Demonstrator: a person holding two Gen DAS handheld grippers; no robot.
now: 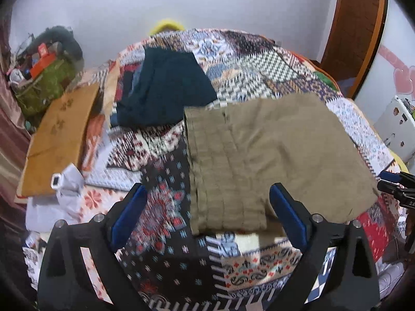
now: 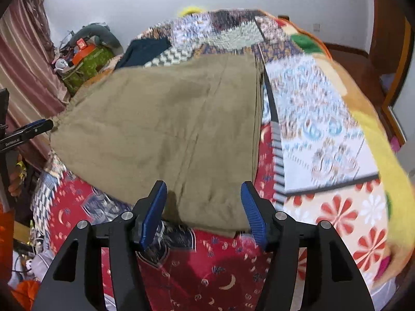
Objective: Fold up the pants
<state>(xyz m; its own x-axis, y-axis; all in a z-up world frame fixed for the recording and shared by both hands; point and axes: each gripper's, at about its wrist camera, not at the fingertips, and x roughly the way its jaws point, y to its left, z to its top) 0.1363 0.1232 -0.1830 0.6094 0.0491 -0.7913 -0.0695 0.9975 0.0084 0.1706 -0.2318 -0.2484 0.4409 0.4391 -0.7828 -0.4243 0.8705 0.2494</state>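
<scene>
2 grippers, left gripper (image 1: 207, 217) and right gripper (image 2: 203, 207), hover unclenched, holding nothing, over folded khaki cotton pants (image 1: 259, 150) lying flat on patchwork quilt (image 1: 166, 259), probably released after folding.

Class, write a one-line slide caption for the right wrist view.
Right gripper open above the near edge of folded khaki pants on a patchwork quilt.

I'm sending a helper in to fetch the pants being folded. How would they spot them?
Look at the bed with the patchwork quilt. The khaki pants lie flat across its near half, partly folded. The only other garment, a dark teal bundle, sits farther back.
</scene>
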